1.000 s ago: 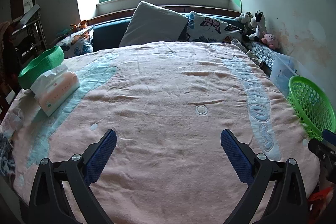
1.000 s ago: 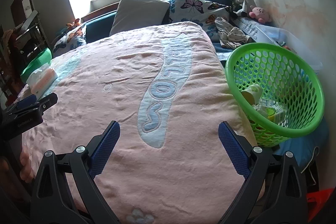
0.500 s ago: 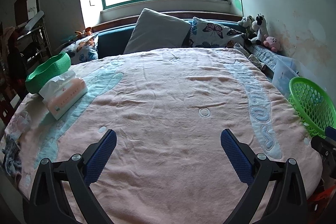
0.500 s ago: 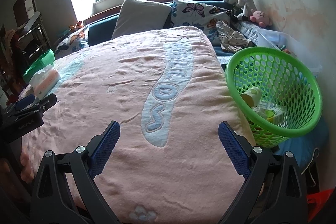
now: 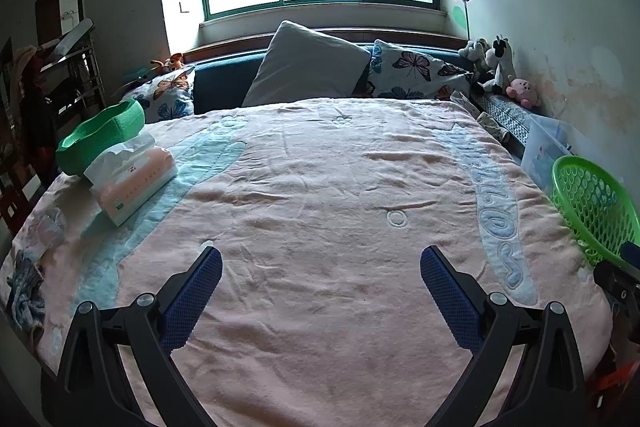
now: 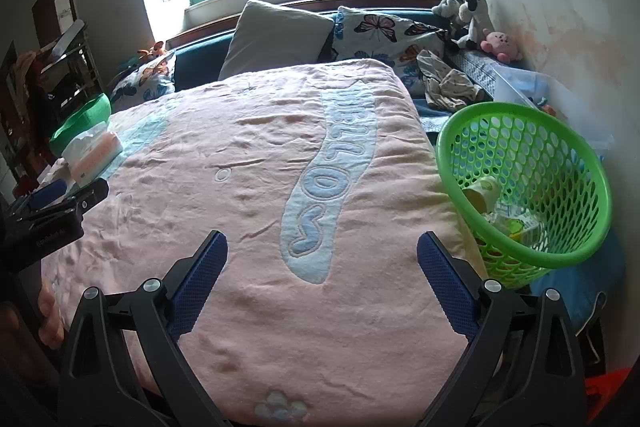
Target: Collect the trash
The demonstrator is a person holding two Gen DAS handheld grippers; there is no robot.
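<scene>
A green mesh basket (image 6: pixel 560 163) stands at the bed's right edge, holding a paper cup (image 6: pixel 482 191) and other scraps; its rim also shows in the left wrist view (image 5: pixel 588 203). A crumpled white tissue (image 5: pixel 50 227) lies near the bed's left edge. My left gripper (image 5: pixel 320 263) is open and empty above the pink blanket (image 5: pixel 320 187). My right gripper (image 6: pixel 322 251) is open and empty above the blanket's near right part, left of the basket. The left gripper also shows at the left edge of the right wrist view (image 6: pixel 60 199).
A tissue pack (image 5: pixel 132 183) and a green bowl (image 5: pixel 100 135) sit at the bed's left side. Pillows (image 5: pixel 308 67) and plush toys (image 5: pixel 496 67) line the headboard. Crumpled cloth (image 6: pixel 448 83) and a clear box (image 6: pixel 540 87) lie beside the right wall.
Both grippers have drawn back and tilted up a little, so more of the room and window shows. Both stay open and empty.
</scene>
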